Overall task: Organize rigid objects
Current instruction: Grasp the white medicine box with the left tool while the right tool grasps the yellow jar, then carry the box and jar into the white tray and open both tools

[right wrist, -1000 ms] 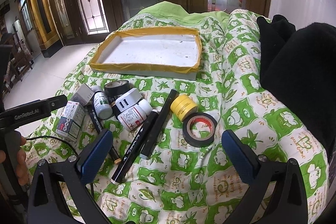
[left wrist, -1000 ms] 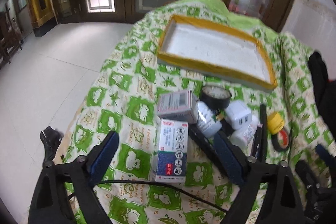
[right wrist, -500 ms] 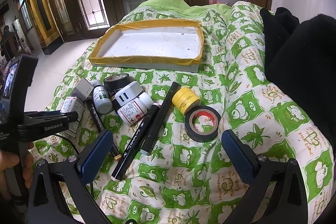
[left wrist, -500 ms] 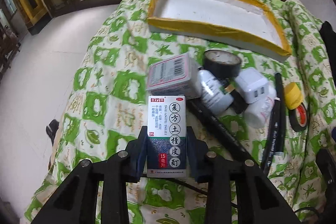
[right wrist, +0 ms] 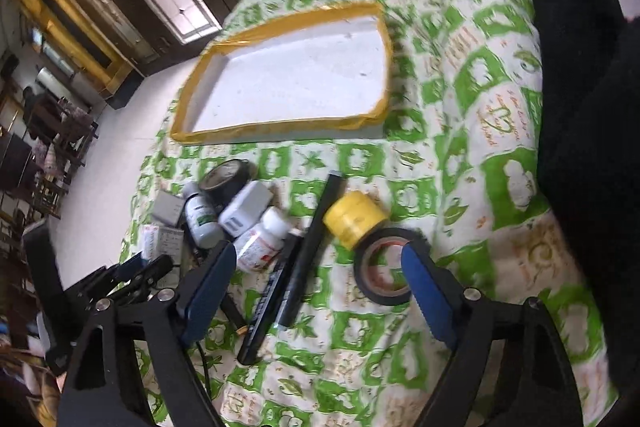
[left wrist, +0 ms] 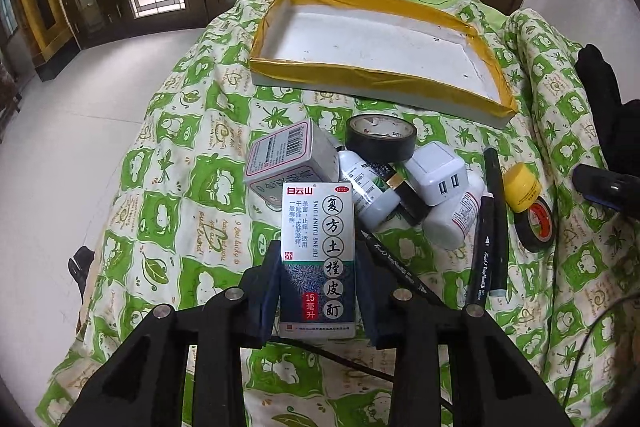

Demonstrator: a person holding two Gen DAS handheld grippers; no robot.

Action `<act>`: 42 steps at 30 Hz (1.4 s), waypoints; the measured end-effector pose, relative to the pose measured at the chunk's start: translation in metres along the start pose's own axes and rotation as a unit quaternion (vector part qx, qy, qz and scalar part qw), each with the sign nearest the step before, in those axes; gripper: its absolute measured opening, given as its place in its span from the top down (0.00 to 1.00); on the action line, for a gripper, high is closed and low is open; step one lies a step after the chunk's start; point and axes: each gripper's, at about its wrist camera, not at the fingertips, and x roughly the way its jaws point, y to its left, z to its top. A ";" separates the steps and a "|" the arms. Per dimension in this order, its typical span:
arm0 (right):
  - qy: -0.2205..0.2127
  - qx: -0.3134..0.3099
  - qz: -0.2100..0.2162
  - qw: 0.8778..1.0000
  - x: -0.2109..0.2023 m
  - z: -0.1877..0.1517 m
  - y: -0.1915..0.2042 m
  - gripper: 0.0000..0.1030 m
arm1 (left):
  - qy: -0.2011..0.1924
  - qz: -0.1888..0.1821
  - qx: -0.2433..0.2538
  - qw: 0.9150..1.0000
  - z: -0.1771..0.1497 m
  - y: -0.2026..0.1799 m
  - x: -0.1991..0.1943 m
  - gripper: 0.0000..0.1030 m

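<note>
My left gripper is clamped on the medicine box, which a second ago lay loose between wide jaws on the quilt. My right gripper has just been closing but grips nothing; the black tape roll sits by its right finger at 1 o'clock. The tray lies at 12 o'clock.

- White medicine box, long face up, clamped at both sides.
- Bottles, charger, tapes, markers clustered on the bed, near the yellow-rimmed tray.
</note>
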 end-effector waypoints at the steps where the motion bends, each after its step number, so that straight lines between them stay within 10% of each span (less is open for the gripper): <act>1: 0.006 0.002 -0.010 1.000 0.004 0.002 -0.004 0.25 | 0.000 0.000 0.001 1.000 0.000 0.000 0.000 0.66; 23: 0.082 -0.100 -0.083 0.988 0.077 0.020 0.007 0.41 | 0.007 0.003 0.008 1.000 -0.001 -0.005 0.007 0.66; 25: 0.084 -0.107 -0.072 0.988 0.080 0.020 0.009 0.54 | 0.008 0.003 0.009 1.000 -0.002 -0.006 0.007 0.66; 42: 0.080 -0.101 -0.041 0.991 0.078 0.021 0.007 0.54 | -0.006 -0.005 0.001 1.000 -0.002 -0.004 0.002 0.66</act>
